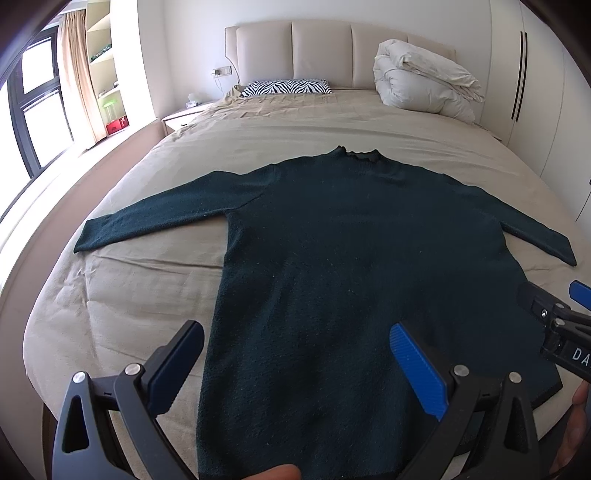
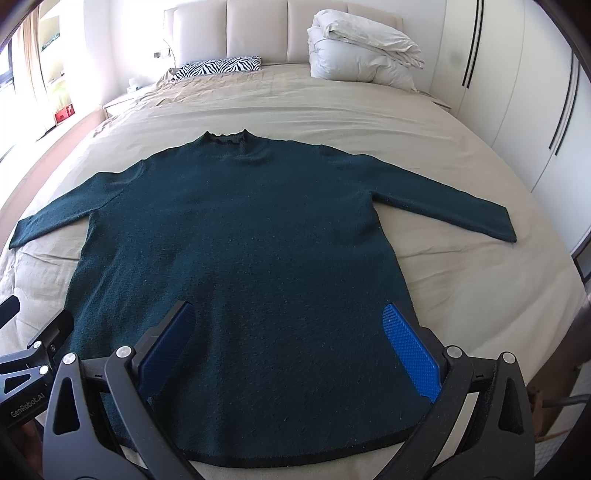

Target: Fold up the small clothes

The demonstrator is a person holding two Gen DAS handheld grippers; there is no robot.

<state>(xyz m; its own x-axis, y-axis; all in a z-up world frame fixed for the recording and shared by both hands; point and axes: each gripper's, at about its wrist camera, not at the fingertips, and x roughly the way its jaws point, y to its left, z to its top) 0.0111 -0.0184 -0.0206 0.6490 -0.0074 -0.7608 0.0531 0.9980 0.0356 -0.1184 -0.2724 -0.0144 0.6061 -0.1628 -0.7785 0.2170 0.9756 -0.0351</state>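
The dark green sweater (image 2: 236, 236) lies flat on the bed (image 2: 332, 107), face up or face down I cannot tell, with both sleeves spread out to the sides. Its long axis runs from the hem, which is the edge nearest to you, straight away toward the collar (image 2: 226, 138) and the headboard (image 2: 258, 26). So both of your tools look along the sweater, not across it.

Your left gripper (image 1: 295, 363) hangs above the hem part of the sweater, over its left half, and its jaws are spread wide with nothing between them. Your right gripper (image 2: 291, 350) hangs above the same hem part, over the right half, and its jaws are also spread wide and hold nothing. Neither one touches the knit, as far as I can judge.

No fold is made yet, in my judgement. The left sleeve (image 1: 155, 218) lies out from the sweater body on the side of your left gripper, and the right sleeve (image 2: 443, 199) lies out on the side of your right gripper, so each sleeve is nearer to its own hand. Both cuffs are well apart from the jaws, farther toward the headboard than the hem. The hem itself is just below both grippers.
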